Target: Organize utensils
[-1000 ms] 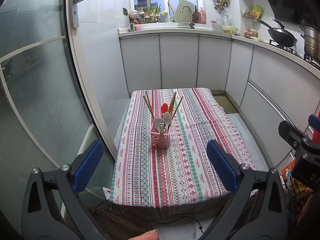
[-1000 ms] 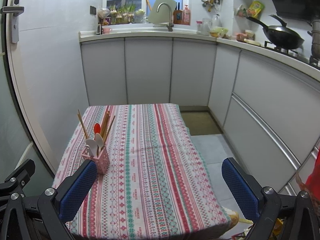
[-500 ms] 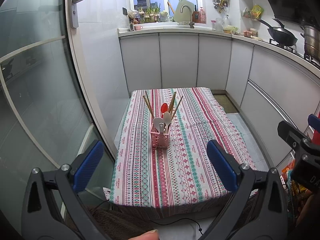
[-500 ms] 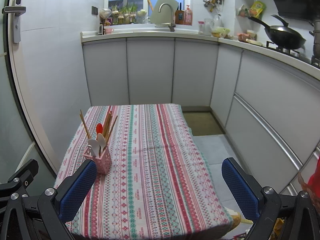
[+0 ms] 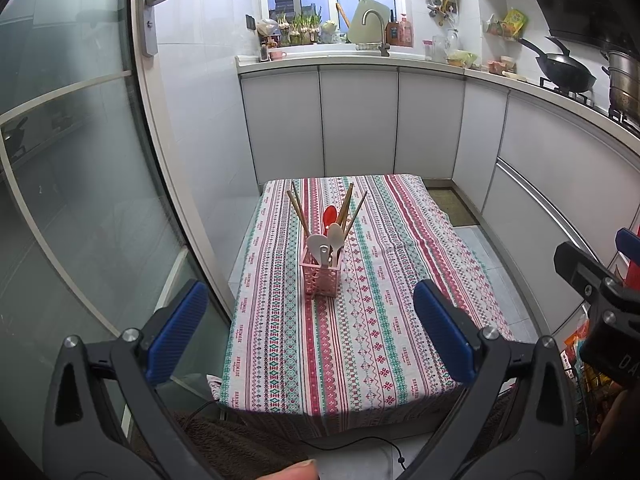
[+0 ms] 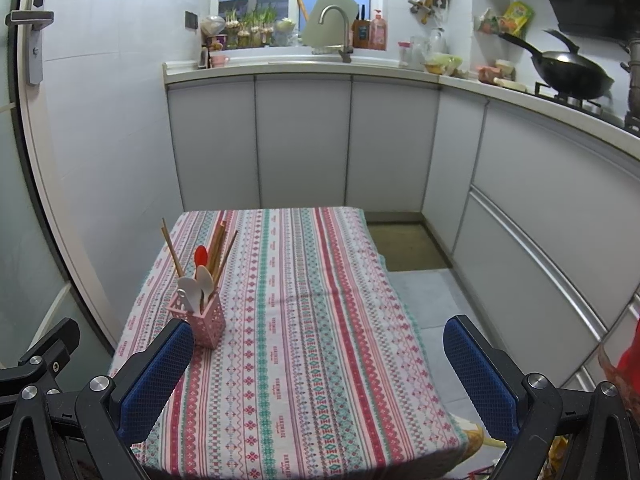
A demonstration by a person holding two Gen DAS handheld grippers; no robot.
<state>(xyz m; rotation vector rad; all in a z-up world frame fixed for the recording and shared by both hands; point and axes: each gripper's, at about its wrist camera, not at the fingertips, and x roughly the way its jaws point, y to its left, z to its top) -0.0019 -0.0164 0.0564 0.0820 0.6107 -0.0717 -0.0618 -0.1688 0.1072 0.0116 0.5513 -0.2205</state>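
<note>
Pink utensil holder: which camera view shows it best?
Left wrist view: the pink utensil holder stands centred and unobstructed. The right wrist view shows it off to the left, its base partly behind the right gripper's finger.

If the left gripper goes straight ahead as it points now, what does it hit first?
Probably the pink utensil holder, which stands centred between the open left gripper fingers; only bare tablecloth lies before it. Depth is uncertain.

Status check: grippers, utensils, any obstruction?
Left gripper open, empty. Right gripper open, empty. Utensils upright in pink holder on table. Nothing in the way.
</note>
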